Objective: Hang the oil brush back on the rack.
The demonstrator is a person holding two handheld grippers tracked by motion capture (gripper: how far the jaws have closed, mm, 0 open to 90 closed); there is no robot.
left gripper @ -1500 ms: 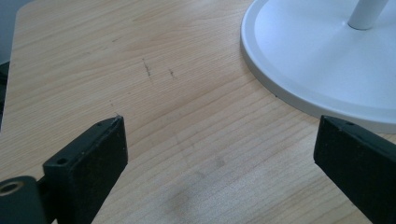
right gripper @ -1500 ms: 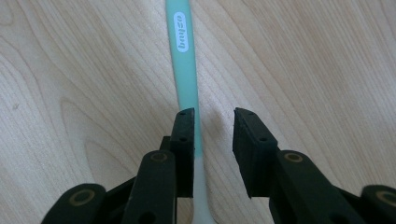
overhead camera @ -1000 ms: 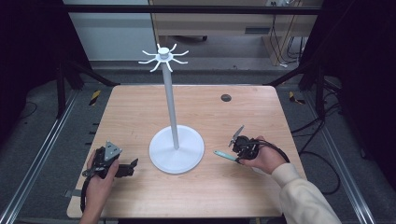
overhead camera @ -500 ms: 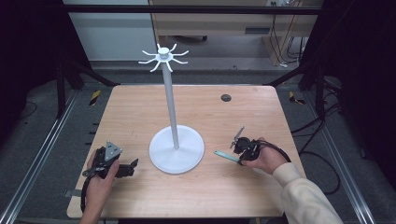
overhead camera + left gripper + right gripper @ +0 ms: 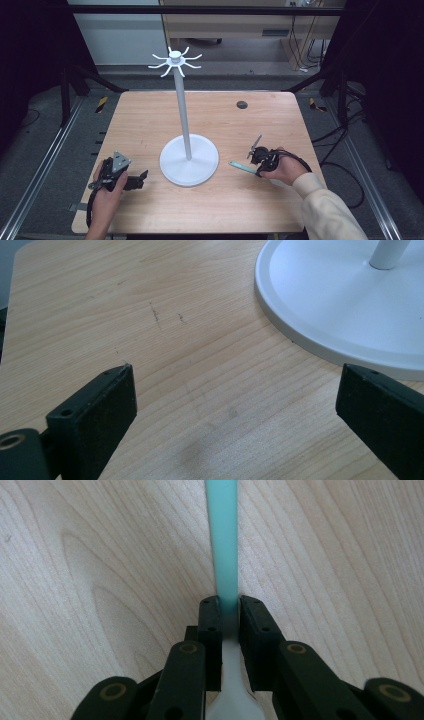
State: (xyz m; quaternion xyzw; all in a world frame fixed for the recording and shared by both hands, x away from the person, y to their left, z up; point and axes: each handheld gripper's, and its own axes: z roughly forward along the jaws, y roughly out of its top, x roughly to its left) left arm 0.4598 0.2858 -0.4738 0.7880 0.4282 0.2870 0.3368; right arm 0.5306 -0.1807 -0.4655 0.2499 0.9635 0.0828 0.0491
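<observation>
A white stand rises from a round base point(image 5: 189, 160) in the middle of the wooden table point(image 5: 260, 210); its thin pole point(image 5: 182, 105) ends in a crown of hooks point(image 5: 174, 59). My left gripper point(image 5: 142, 179) rests low at the front left, pointing at the base. Its jaws stand wide open point(image 5: 235, 375) with bare wood between them and the base rim point(image 5: 300, 335) just ahead. To the right of the base, my right gripper point(image 5: 259, 169) is shut point(image 5: 230, 602) on a slim utensil point(image 5: 242, 167). Its teal handle point(image 5: 222, 535) runs out ahead over the table, and its white end point(image 5: 231, 700) lies behind the jaws.
A small dark round hole point(image 5: 242, 105) sits at the table's back right. Metal frame rails point(image 5: 45, 165) run along both sides below the table edges. Cables trail on the floor at the right point(image 5: 345, 165).
</observation>
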